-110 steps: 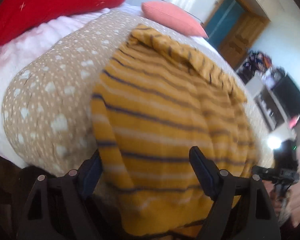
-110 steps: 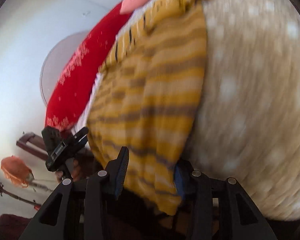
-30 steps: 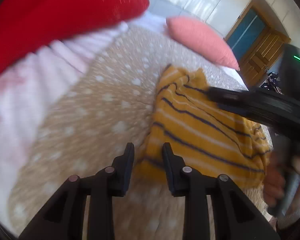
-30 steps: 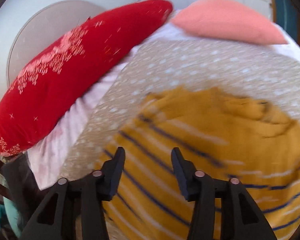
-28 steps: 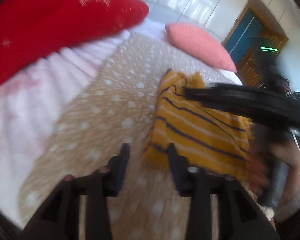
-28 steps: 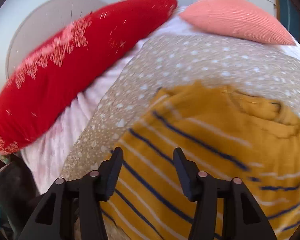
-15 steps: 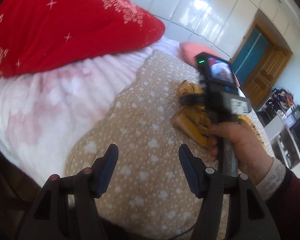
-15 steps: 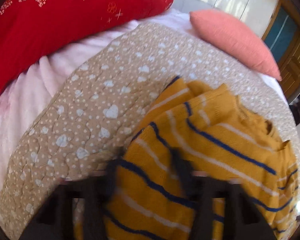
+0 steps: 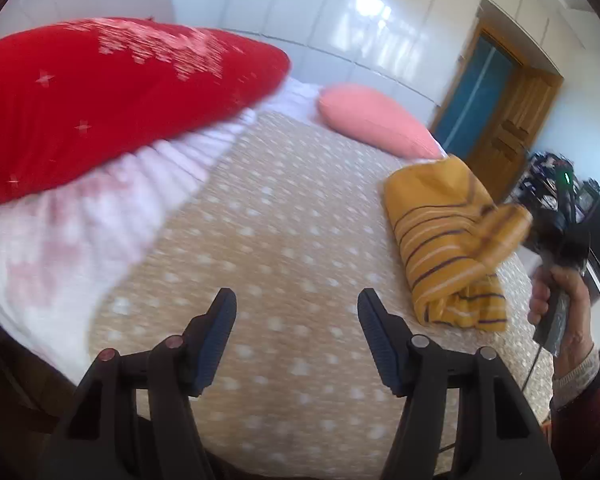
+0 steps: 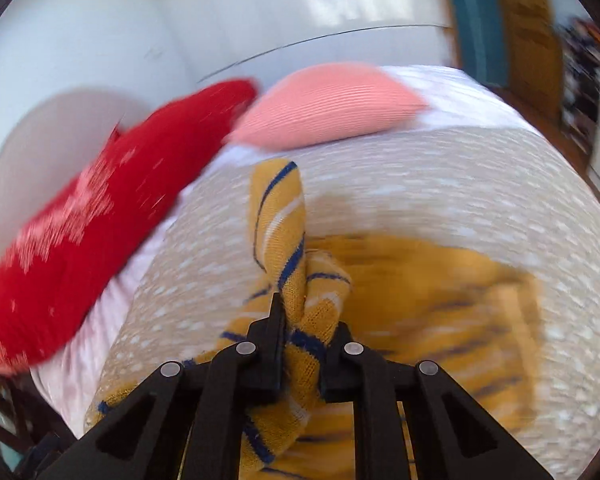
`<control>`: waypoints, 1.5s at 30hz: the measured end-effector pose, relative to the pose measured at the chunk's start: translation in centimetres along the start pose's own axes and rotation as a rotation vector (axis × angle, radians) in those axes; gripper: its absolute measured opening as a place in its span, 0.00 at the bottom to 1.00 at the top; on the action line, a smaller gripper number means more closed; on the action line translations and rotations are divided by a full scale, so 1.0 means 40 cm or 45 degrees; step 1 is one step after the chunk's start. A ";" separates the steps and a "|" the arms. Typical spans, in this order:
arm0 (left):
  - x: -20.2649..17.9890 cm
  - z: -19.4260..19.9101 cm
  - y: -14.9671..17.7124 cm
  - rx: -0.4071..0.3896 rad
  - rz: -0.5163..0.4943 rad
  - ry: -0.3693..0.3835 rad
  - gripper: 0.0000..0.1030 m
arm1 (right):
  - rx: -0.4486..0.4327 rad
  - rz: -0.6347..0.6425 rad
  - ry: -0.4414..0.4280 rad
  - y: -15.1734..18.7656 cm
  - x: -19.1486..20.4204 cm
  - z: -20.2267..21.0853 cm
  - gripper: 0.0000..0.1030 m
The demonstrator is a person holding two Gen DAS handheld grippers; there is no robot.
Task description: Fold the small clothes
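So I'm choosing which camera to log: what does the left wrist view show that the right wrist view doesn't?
Left wrist only: the open, empty left gripper, and the hand holding the right tool beside the sweater. Right wrist only: the right gripper shut on a bunched fold of that sweater, close up. Both: the sweater on the dotted quilt, the red pillow, the pink pillow, and the door.

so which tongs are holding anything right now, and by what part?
Right tongs are shut on a bunched fold of the yellow striped sweater, along its edge; which part of the garment is unclear. Left tongs are open and hold nothing.
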State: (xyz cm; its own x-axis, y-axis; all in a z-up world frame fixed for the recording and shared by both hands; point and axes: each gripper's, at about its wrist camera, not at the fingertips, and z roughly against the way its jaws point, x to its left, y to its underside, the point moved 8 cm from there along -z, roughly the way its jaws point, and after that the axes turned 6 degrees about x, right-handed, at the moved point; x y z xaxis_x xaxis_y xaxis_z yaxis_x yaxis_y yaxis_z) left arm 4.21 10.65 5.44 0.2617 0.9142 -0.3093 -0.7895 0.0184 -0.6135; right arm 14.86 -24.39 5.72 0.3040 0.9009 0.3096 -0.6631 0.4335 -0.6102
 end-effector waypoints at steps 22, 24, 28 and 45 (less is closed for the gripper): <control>-0.269 -0.146 0.046 0.167 -0.180 0.080 0.63 | 0.086 0.007 -0.107 0.120 -0.163 -0.001 0.33; -0.283 -0.149 0.037 0.156 -0.206 0.077 0.69 | 0.120 0.005 0.089 0.144 -0.219 -0.053 0.29; -0.308 -0.183 0.000 0.150 -0.236 0.087 0.78 | 0.107 -0.119 0.191 0.156 -0.321 -0.055 0.83; -0.540 -0.553 -0.048 0.541 -0.178 0.583 0.65 | 0.165 -0.293 -0.286 0.071 -0.282 -0.156 0.38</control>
State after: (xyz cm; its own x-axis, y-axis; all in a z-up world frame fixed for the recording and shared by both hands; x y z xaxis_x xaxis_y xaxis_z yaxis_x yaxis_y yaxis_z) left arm 12.34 -18.09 -2.78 0.5144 0.6281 -0.5838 -0.8575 0.3696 -0.3580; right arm 13.82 -33.21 -4.04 0.3074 0.7466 0.5900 -0.6803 0.6060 -0.4122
